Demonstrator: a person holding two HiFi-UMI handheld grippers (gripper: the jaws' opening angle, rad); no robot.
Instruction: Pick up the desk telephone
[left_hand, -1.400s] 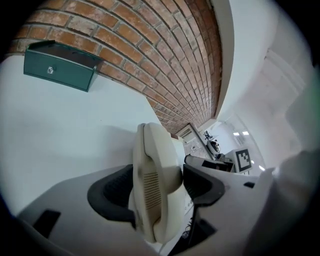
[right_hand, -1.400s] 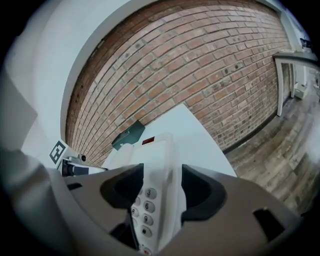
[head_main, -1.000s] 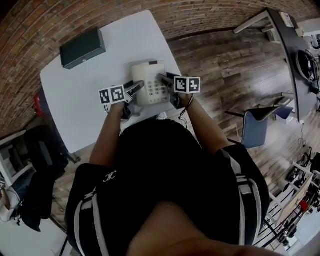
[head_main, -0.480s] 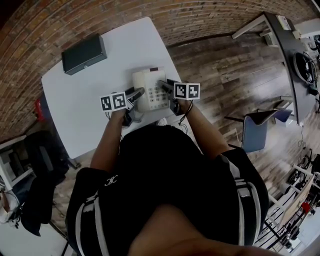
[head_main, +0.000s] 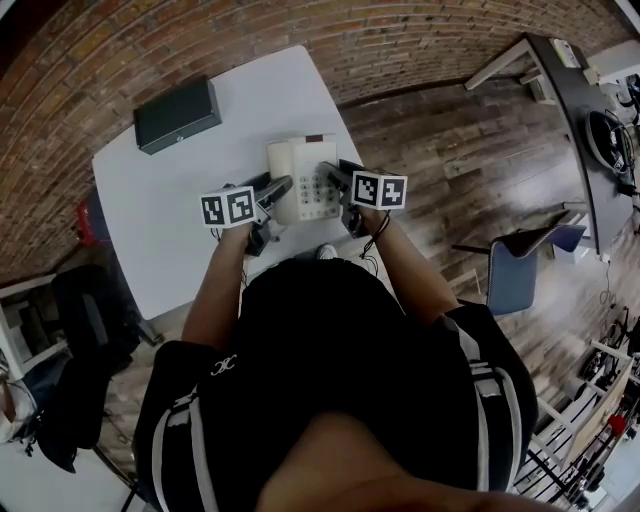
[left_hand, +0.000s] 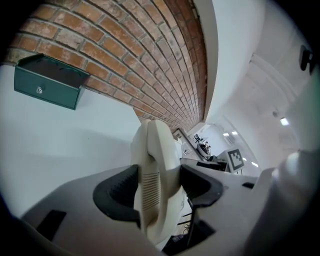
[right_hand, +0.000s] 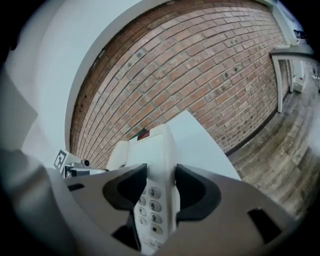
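Note:
The cream desk telephone (head_main: 303, 178) is held from both sides over the white table (head_main: 170, 230). My left gripper (head_main: 280, 185) is shut on its handset side; in the left gripper view the black pads (left_hand: 120, 192) press the handset (left_hand: 152, 170) edge-on, and its jaws have just closed a little onto it. My right gripper (head_main: 330, 172) is shut on the keypad side. In the right gripper view the phone (right_hand: 155, 170) sits between the pads (right_hand: 192, 192), which have also just closed in. The phone seems slightly off the table.
A dark green metal box (head_main: 178, 113) lies at the table's far left by the brick wall, also in the left gripper view as the green box (left_hand: 47, 85). A blue chair (head_main: 515, 255) and a dark desk (head_main: 580, 90) stand on the wooden floor to the right.
Both grippers have tightened on the telephone's sides. They have come up a little with the phone between them.

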